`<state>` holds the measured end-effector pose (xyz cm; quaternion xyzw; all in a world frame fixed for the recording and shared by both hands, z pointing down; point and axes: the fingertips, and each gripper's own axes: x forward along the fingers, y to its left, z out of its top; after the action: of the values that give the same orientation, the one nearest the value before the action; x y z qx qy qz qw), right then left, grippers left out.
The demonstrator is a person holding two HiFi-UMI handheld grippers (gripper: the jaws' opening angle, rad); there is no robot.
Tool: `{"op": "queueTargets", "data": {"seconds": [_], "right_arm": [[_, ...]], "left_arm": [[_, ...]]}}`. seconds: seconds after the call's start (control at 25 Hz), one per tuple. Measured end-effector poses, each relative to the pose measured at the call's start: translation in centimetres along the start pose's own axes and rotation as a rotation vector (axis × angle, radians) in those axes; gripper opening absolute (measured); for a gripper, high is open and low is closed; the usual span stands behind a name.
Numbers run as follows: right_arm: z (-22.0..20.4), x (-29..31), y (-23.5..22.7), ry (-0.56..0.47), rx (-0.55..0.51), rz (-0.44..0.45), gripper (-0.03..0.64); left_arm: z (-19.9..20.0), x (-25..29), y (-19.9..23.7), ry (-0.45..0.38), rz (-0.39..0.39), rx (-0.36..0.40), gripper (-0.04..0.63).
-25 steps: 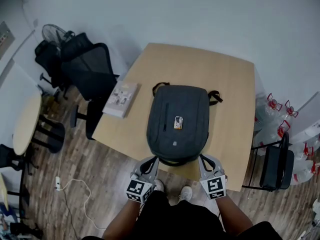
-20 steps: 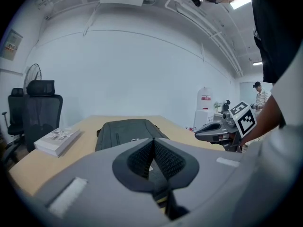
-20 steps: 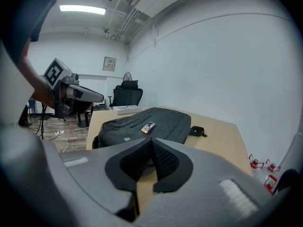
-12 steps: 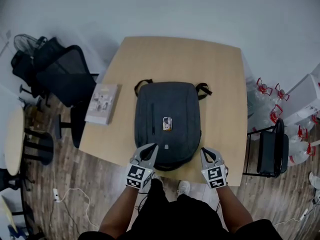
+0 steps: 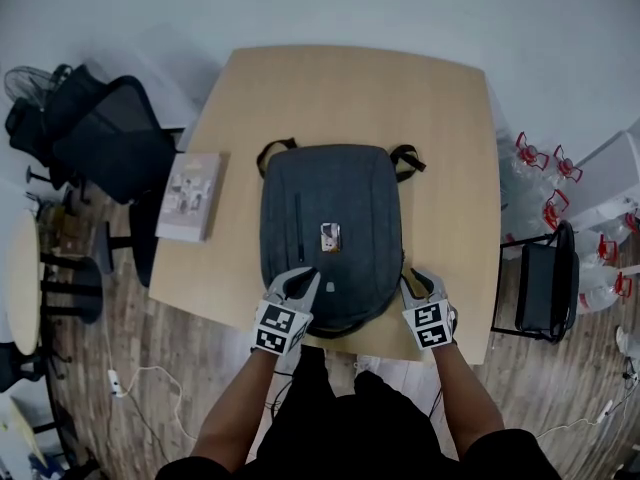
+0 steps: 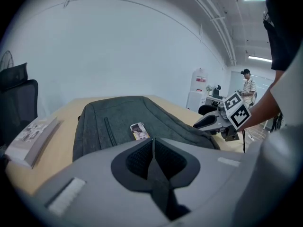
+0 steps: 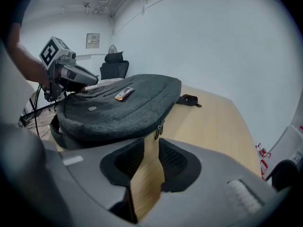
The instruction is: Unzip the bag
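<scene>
A dark grey backpack (image 5: 330, 193) lies flat on the wooden table (image 5: 440, 118), straps at the far end, a small tag (image 5: 329, 236) on its front. My left gripper (image 5: 306, 280) rests at the bag's near left corner; its jaws look shut and are just starting to part, with nothing between them (image 6: 153, 141). At the near right corner my right gripper (image 5: 414, 278) is opening, and only table shows in the gap (image 7: 150, 143). Two metal zipper pulls (image 7: 160, 126) hang on the bag's side just ahead of the right jaws, untouched.
A book (image 5: 190, 195) lies on the table left of the bag. Black office chairs (image 5: 100, 138) stand at the left, a black chair (image 5: 540, 293) and water bottles (image 5: 540, 168) at the right. A person stands far off in the left gripper view.
Both grippers moved forward from off the table's near edge to the bag's near corners. The head view shifted, so the table sits nearer the frame's centre.
</scene>
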<state>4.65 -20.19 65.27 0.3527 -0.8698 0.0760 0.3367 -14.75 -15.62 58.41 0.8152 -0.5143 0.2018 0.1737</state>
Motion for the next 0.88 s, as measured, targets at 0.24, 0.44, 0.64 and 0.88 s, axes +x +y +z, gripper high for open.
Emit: {"op": "queueTargets", "data": {"seconds": [0.24,0.44,0.64,0.88], "right_arm": [[0.3,1.3,-1.0,0.028,-0.026,0.002,0.117],[0.8,2.1,-0.7,0.036,-0.089,0.031,0.118],[0.7,2.9,-1.0,0.059,-0.104,0.03,0.124],[0.9,3.6,-0.9,0.054,-0.144,0.018,0.103]], "left_arm": [[-1.7,1.8,0.1,0.094,-0.043,-0.006,0.088],[-2.9,3.0,-0.4,0.16,-0.084,0.046,0.118],[-3.6,3.3,-1.2,0.199,-0.113,0.077,0.118],[-3.7,3.3,-1.1,0.194,-0.11,0.072,0.117]]}}
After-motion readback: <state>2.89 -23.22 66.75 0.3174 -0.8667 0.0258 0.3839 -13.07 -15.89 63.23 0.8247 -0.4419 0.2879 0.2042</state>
